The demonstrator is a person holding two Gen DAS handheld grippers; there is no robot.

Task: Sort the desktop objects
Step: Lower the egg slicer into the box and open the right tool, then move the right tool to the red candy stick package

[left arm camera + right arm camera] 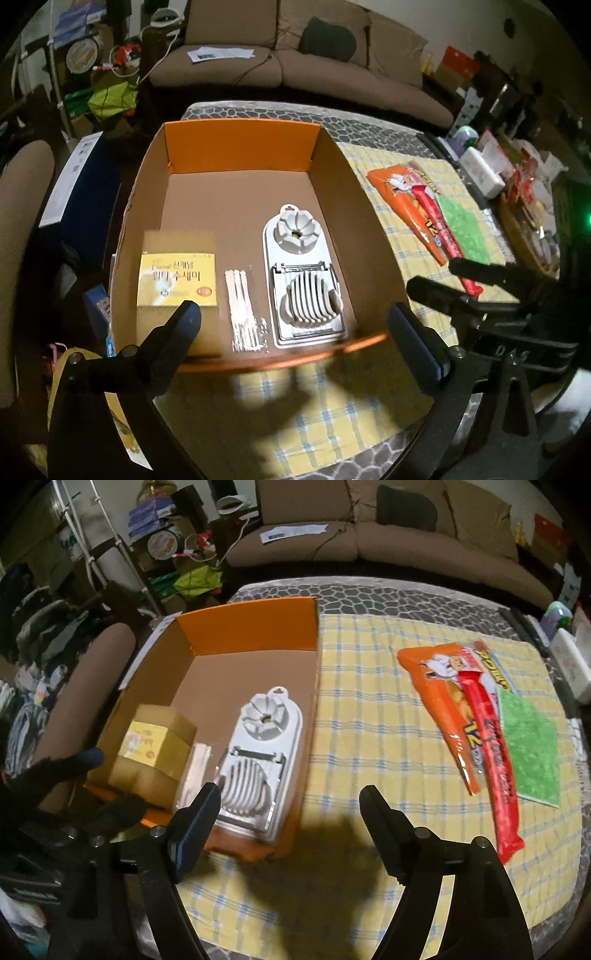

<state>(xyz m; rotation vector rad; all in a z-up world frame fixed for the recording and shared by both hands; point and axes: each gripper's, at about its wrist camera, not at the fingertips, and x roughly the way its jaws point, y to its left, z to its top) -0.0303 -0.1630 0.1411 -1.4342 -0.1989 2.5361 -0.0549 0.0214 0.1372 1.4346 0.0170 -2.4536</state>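
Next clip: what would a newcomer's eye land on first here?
The open orange box on the left of the checked cloth, holding a white egg slicer, a yellow packet and a bundle of sticks. Then the bright pile on the cloth to its right: an orange snack bag, a red stick pack and a green cloth.

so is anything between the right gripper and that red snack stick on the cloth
Nothing visible. The right gripper is open and empty over bare checked cloth, and the red snack stick lies off to its right, on top of the orange packet beside the green cloth.
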